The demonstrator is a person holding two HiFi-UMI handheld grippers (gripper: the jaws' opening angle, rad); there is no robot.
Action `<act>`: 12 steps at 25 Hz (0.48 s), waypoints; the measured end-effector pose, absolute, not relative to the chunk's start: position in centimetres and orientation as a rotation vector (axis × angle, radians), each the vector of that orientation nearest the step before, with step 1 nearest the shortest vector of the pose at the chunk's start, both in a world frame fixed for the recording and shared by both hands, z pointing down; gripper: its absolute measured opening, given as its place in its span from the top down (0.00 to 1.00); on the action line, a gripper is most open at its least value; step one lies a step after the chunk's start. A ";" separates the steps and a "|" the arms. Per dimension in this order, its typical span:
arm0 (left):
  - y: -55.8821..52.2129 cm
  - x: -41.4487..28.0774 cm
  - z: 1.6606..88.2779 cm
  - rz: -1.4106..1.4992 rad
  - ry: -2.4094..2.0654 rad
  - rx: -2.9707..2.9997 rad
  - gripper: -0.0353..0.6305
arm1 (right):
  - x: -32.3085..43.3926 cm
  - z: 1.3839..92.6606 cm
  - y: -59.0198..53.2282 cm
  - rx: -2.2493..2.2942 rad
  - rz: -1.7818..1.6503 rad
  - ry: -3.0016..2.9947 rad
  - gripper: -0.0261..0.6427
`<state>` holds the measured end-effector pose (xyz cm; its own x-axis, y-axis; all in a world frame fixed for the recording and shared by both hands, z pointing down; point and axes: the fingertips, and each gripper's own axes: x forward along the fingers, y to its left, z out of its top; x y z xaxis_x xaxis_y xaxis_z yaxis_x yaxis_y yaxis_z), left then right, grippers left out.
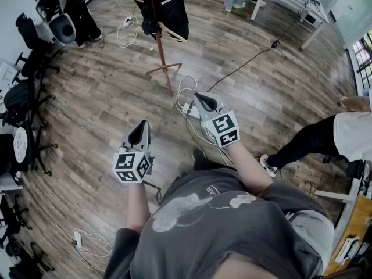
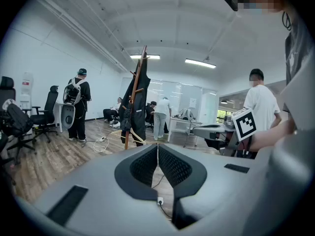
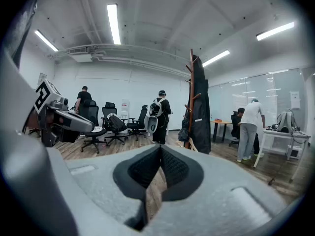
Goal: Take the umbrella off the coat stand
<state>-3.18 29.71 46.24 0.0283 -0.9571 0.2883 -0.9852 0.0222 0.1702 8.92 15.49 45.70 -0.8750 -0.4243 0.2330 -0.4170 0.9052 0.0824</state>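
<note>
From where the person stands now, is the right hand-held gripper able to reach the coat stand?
Probably not yet. The right hand-held gripper, shut and empty, is far short of the coat stand. Open floor lies between them, so stepping closer should suffice.

From the person's head, one camera looks steeply down over the left claw (image 1: 143, 124) and right claw (image 1: 196, 96) to the wooden floor (image 1: 104, 97). A camera close behind each claw's jaws faces nearly level across the room. All three views share the distant coat stand (image 1: 158, 45); each claw view catches the other claw at its edge.
</note>
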 end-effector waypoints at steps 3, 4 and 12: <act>29.4 -3.6 45.7 0.117 -2.004 1.987 0.94 | 8.6 45.1 15.1 0.633 -0.057 -2.831 0.96; 29.3 -3.7 45.7 0.112 -2.005 1.988 0.94 | 8.7 44.9 15.0 0.637 -0.062 -2.830 0.96; 32.0 -5.0 46.0 0.082 -2.015 1.962 0.94 | 7.8 44.9 16.5 0.645 -0.070 -2.818 0.97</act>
